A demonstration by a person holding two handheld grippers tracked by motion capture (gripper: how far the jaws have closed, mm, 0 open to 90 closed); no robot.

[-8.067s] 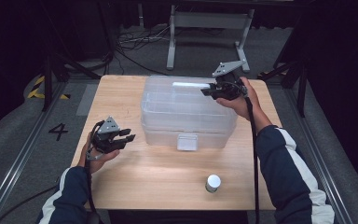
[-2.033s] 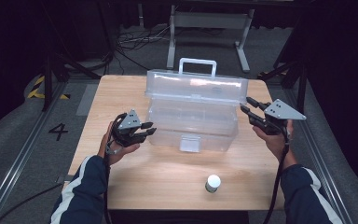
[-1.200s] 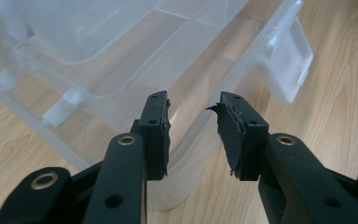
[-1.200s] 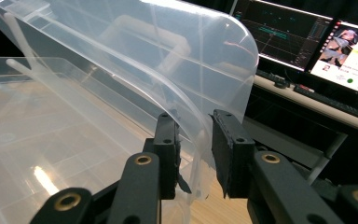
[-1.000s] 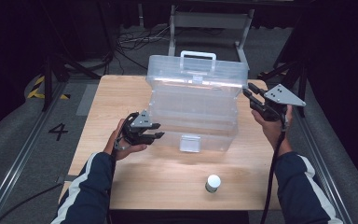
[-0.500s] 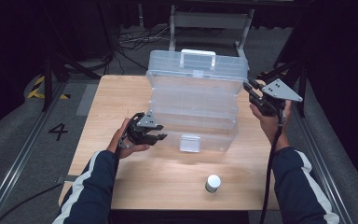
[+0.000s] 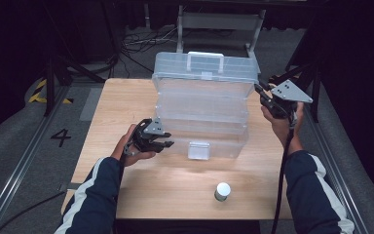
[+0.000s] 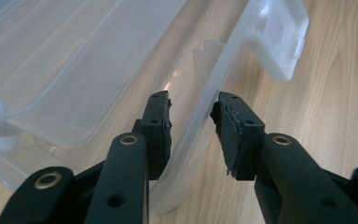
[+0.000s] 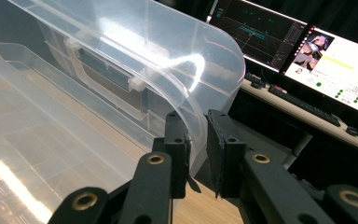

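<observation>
The clear plastic toolbox (image 7: 202, 114) stands open — lid (image 7: 205, 68) upright, tray bare; left gripper (image 8: 191, 119) straddles its front wall, right gripper (image 9: 196, 135) clamps the lid's edge, both closing.

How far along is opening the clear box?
Done: the lid is swung up, nearly upright, with the latch free. In hand: the right gripper has just been closing on the lid's edge; the left gripper straddles the base front wall, also closing. Left: tipping the lid fully back. The small jar stands untouched near the table's front edge.
</observation>
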